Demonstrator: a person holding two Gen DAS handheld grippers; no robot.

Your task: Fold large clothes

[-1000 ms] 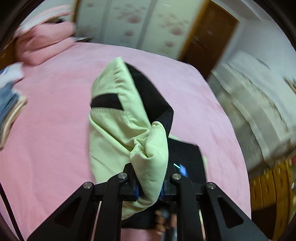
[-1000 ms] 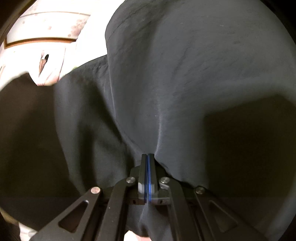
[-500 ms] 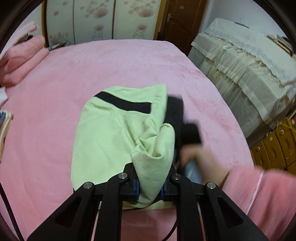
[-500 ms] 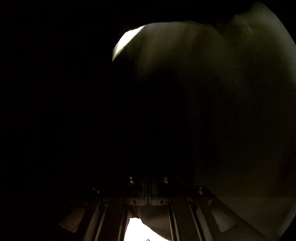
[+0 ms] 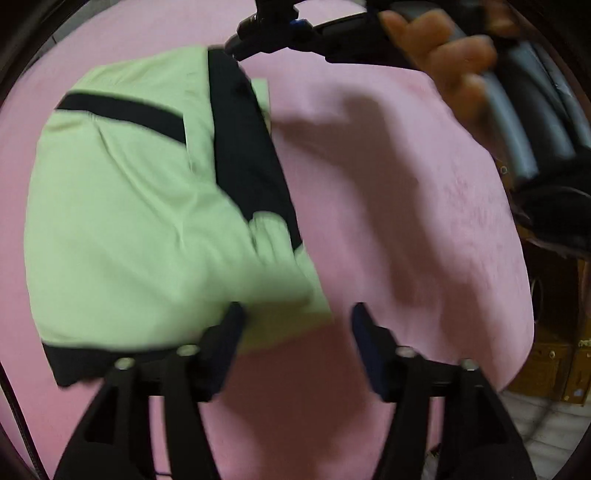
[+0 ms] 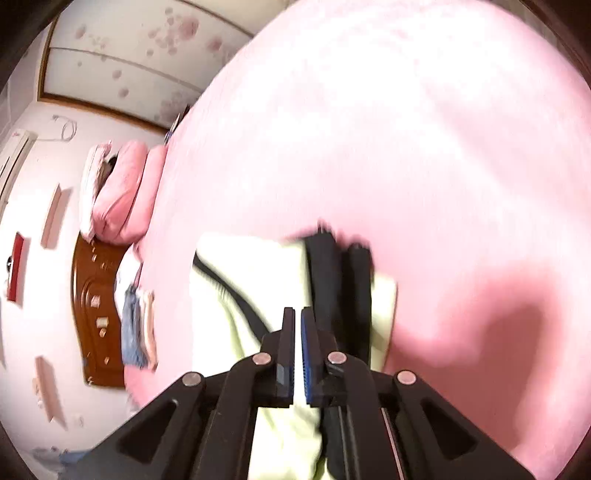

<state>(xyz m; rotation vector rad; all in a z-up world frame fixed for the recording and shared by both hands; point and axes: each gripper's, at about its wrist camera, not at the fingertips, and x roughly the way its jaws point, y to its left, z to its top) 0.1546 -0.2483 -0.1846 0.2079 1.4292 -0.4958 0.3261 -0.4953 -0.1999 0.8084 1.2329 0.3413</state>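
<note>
A light green and black garment (image 5: 140, 206) lies folded on the pink bed (image 5: 388, 184). My left gripper (image 5: 295, 325) is open just above its near right corner, holding nothing. My right gripper shows at the top of the left wrist view (image 5: 266, 22), held by a hand, at the garment's far edge. In the right wrist view the right gripper (image 6: 297, 325) has its jaws nearly together with a thin gap and nothing between them. It hovers over the garment (image 6: 251, 288).
Pink pillows (image 6: 122, 199) and a stack of folded clothes (image 6: 136, 325) lie by the wooden headboard (image 6: 96, 314). A wooden cabinet (image 5: 546, 365) stands beyond the bed's right edge.
My left gripper let go of the green cloth and opened. My right gripper released the black cloth and lifted clear. The garment now lies flat on the bed.
</note>
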